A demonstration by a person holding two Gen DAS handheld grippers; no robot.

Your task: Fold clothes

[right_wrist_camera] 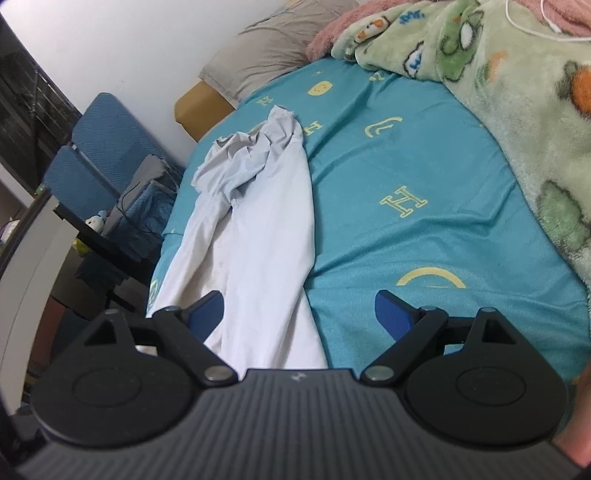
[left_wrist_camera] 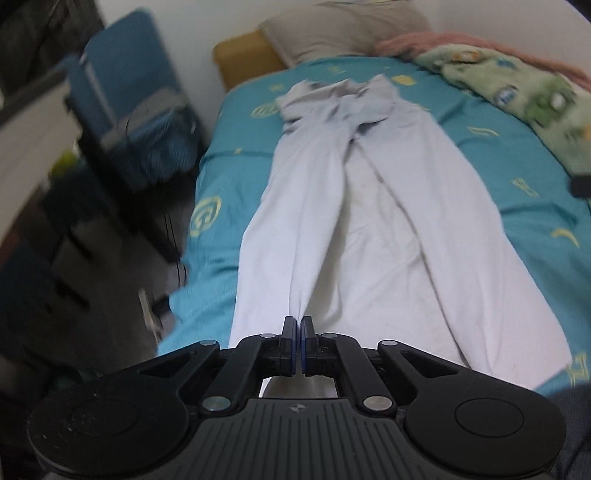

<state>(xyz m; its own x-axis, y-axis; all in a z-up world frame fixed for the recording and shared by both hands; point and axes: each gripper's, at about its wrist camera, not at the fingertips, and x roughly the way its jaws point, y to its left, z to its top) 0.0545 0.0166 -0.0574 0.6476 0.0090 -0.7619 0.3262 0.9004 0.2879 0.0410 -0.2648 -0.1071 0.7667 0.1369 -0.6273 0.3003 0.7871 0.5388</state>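
**A:** What does the left wrist view show?

**B:** The left tongs (left_wrist_camera: 299,323) are pressed together, pinching a gathered edge of the pale grey-white cotton garment (left_wrist_camera: 369,229). The cloth rises in a tight ridge to the pads. The rest lies stretched along the bed with the teal sheet printed in yellow letters (left_wrist_camera: 480,155), reaching toward a beige pillow (left_wrist_camera: 343,29). A green fleece blanket with cartoon prints (left_wrist_camera: 517,85) lies bunched on the right, and a blue fabric chair (left_wrist_camera: 122,74) stands left of the bed.

**A:** And the right wrist view?

**B:** The right tongs (right_wrist_camera: 299,308) are spread wide, holding nothing, blue pads (right_wrist_camera: 391,314) apart. The garment's near end lies between and under them, nearer the left finger; whether it touches I cannot tell. The garment's far end is crumpled near the bed's left edge.
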